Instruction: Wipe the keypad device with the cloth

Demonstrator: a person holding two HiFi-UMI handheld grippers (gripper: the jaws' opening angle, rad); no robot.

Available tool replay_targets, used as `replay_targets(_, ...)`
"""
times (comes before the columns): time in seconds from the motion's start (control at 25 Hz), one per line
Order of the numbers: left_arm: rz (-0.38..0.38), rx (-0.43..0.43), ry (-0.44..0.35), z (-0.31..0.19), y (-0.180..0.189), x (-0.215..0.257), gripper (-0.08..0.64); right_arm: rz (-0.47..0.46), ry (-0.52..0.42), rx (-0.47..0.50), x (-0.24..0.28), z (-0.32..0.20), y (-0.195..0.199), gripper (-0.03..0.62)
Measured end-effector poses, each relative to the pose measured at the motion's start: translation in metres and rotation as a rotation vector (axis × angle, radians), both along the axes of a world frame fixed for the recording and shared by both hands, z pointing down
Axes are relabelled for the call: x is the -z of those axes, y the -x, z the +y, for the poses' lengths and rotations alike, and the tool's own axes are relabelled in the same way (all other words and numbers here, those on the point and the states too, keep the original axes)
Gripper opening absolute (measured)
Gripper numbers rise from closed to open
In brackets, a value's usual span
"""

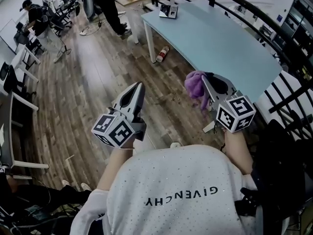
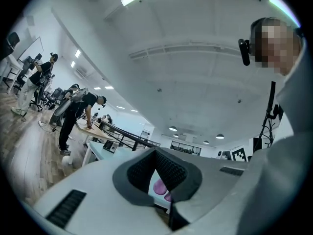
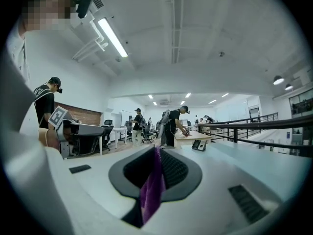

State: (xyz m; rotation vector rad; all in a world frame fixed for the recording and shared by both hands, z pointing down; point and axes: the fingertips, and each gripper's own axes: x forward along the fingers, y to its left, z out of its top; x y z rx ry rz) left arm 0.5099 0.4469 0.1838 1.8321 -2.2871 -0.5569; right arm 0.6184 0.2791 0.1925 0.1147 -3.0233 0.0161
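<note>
The keypad device (image 1: 168,11) is a small dark box lying at the far end of the long pale-blue table (image 1: 220,43); it also shows far off in the right gripper view (image 3: 198,144) and as a speck in the left gripper view (image 2: 109,146). My right gripper (image 1: 204,80) is shut on a purple cloth (image 1: 194,84), held in the air over the table's near edge. The cloth (image 3: 152,190) hangs pinched between the right gripper (image 3: 157,151) pads. My left gripper (image 1: 138,85) hovers over the wooden floor, left of the table, shut and empty (image 2: 156,153).
A bottle (image 1: 162,54) lies on the floor by a table leg. A person (image 1: 110,6) leans over a wooden desk beyond the table. A black railing (image 1: 254,13) runs along the table's right side. Desks and chairs (image 1: 19,58) line the left.
</note>
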Motion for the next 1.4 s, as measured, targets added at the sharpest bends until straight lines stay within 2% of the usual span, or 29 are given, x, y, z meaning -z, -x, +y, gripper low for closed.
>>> replay_targets(0.4, 0.003, 0.052, -0.019, -0.065, 0.087, -0.011, 0.002, -0.015, -0.010, 0.042, -0.006, -0.077, 0.097, 0.037)
replay_targets(0.6, 0.042, 0.086, 0.011, -0.073, 0.116, -0.027, 0.002, 0.007, 0.037, 0.047, -0.025, -0.099, 0.130, 0.037)
replay_targets(0.88, 0.082, 0.078, 0.025, -0.089, 0.169, -0.035, 0.002, 0.040, 0.090, 0.029, -0.043, -0.120, 0.181, 0.037)
replay_targets(1.0, 0.085, 0.058, 0.021, -0.105, 0.202, -0.044, 0.002, 0.059, 0.096, 0.003, -0.055, -0.130, 0.205, 0.037)
replay_targets(1.12, 0.079, 0.024, 0.019, -0.119, 0.241, -0.044, 0.002, 0.045, 0.140, -0.042, -0.056, -0.143, 0.235, 0.037)
replay_targets(1.24, 0.072, -0.041, 0.018, -0.132, 0.284, -0.036, 0.002, 0.006, 0.167, -0.100, -0.043, -0.154, 0.270, 0.037)
replay_targets(1.4, 0.058, -0.136, 0.009, -0.141, 0.334, -0.019, 0.002, -0.033, 0.139, -0.157, -0.019, -0.156, 0.316, 0.037)
